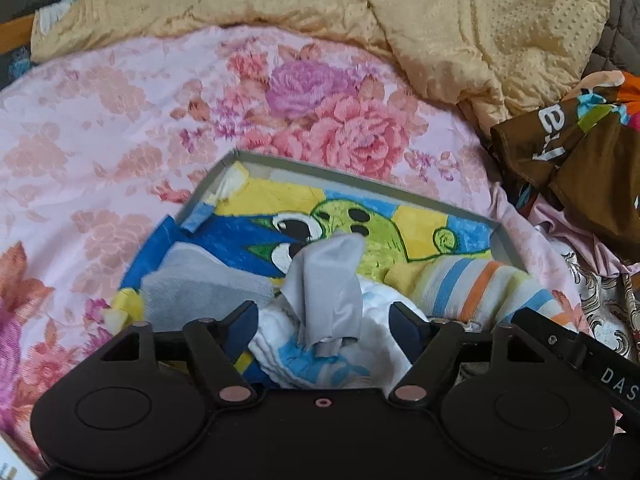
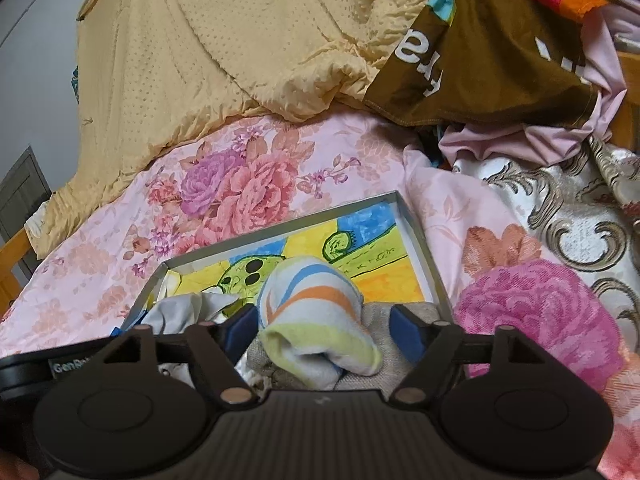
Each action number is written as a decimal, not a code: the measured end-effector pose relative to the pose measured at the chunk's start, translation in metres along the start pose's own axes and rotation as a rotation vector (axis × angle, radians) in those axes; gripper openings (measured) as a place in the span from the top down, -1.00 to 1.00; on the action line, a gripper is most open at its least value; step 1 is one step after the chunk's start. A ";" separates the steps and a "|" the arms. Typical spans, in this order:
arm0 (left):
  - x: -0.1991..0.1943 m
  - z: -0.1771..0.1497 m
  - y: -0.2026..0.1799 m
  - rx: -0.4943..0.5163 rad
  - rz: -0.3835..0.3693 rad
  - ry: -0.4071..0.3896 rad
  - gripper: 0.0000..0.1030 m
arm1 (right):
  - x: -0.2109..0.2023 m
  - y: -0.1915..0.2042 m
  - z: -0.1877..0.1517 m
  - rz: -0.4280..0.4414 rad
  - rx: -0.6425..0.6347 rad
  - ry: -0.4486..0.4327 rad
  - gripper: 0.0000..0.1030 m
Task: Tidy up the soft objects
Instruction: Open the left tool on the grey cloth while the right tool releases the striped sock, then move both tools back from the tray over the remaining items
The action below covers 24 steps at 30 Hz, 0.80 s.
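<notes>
- Shallow grey box (image 1: 502, 236): it rests on a pink floral bedspread (image 1: 100, 128). A cartoon-print towel (image 1: 400, 216) in yellow, blue and green lines its floor.
- Left gripper (image 1: 324, 324): the jaws stand wide apart and press on nothing. A crumpled grey cloth (image 1: 328, 280) stands upright between the blue pads, apart from both, on top of a white quilted cloth with blue print (image 1: 304, 360).
- A folded grey towel (image 1: 200, 280) lies at the left side of the box.
- Right gripper (image 2: 324, 328): the jaws stand wide apart. A rolled striped sock (image 2: 316, 312), banded white, blue, orange and yellow-green, lies between the pads inside the box, on a beige cloth (image 2: 360, 376). Contact between the left pad and the sock cannot be determined.
- In the left wrist view the same sock lies at the right side of the box.
- A yellow dotted quilt (image 2: 224, 40) is heaped behind the box; a brown printed fabric (image 2: 480, 64) lies to its right.
</notes>
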<state>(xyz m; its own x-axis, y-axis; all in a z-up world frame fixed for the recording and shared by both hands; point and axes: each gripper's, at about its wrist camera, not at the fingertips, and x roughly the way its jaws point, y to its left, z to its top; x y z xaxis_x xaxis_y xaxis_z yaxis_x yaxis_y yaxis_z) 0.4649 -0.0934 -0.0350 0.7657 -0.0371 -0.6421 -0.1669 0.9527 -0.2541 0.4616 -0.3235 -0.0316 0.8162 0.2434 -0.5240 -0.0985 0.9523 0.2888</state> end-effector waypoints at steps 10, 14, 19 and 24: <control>-0.056 -0.003 0.002 0.032 0.030 -0.127 -0.89 | -0.047 0.014 0.002 -0.021 -0.084 -0.058 -0.91; -0.078 -0.013 0.008 0.048 0.036 -0.147 -0.92 | -0.075 0.024 -0.004 -0.035 -0.130 -0.090 -0.96; -0.107 -0.028 0.016 0.039 0.013 -0.155 -0.97 | -0.111 0.032 -0.015 -0.045 -0.167 -0.134 -0.99; -0.134 -0.041 0.025 0.028 -0.005 -0.158 -0.98 | -0.138 0.033 -0.028 -0.039 -0.150 -0.159 -0.99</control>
<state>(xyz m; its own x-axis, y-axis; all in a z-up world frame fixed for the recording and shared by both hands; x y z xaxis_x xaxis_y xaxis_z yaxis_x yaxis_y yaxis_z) 0.3322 -0.0766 0.0150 0.8550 0.0035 -0.5185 -0.1469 0.9607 -0.2357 0.3294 -0.3204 0.0276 0.8992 0.1851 -0.3965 -0.1389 0.9800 0.1425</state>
